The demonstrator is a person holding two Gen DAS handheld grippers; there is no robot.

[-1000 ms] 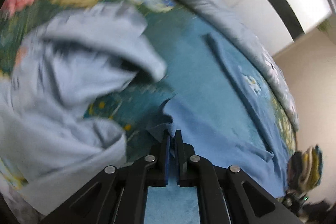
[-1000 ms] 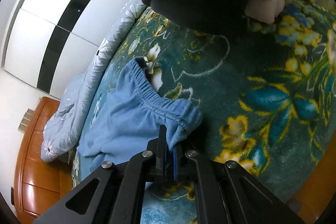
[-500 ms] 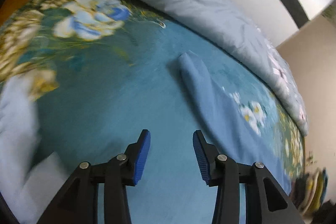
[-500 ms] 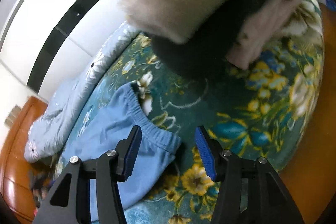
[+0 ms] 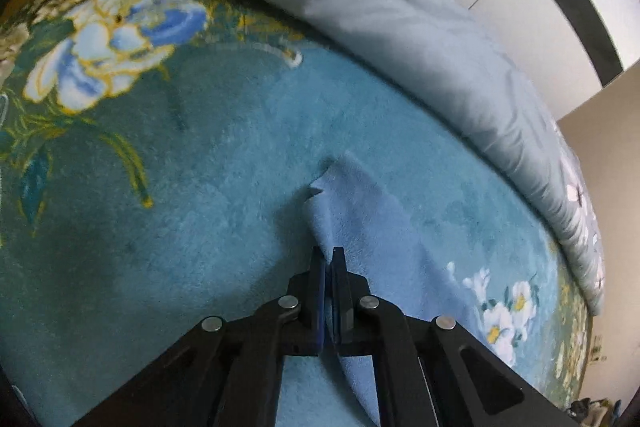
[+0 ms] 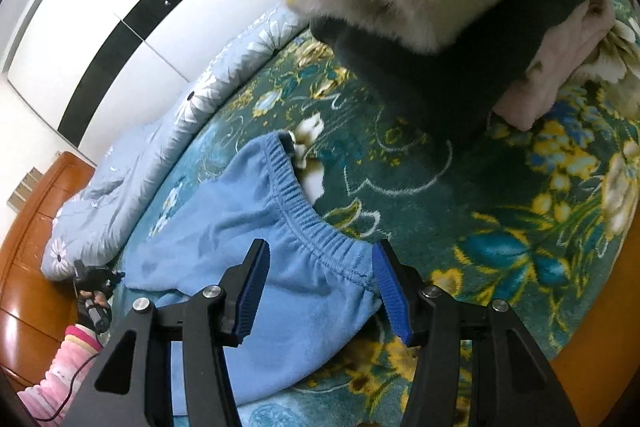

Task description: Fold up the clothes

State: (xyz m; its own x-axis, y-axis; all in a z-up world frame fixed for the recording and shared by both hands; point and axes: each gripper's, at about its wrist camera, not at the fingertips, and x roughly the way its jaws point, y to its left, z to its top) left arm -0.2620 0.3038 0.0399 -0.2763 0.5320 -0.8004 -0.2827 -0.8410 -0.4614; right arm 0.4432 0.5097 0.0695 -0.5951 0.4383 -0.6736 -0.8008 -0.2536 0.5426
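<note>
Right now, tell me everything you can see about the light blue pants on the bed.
The light blue pants look like soft fleece, with a gathered elastic waistband. They lie spread on the floral blanket. The open right gripper straddles the waistband's near corner. At the far end, the left gripper is shut on a raised fold of fabric.

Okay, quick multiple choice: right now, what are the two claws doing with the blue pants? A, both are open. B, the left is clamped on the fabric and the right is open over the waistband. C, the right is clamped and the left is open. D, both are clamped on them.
B: the left claw is pinched on the blue pants, while the right claw stands wide open over the waistband.
</note>
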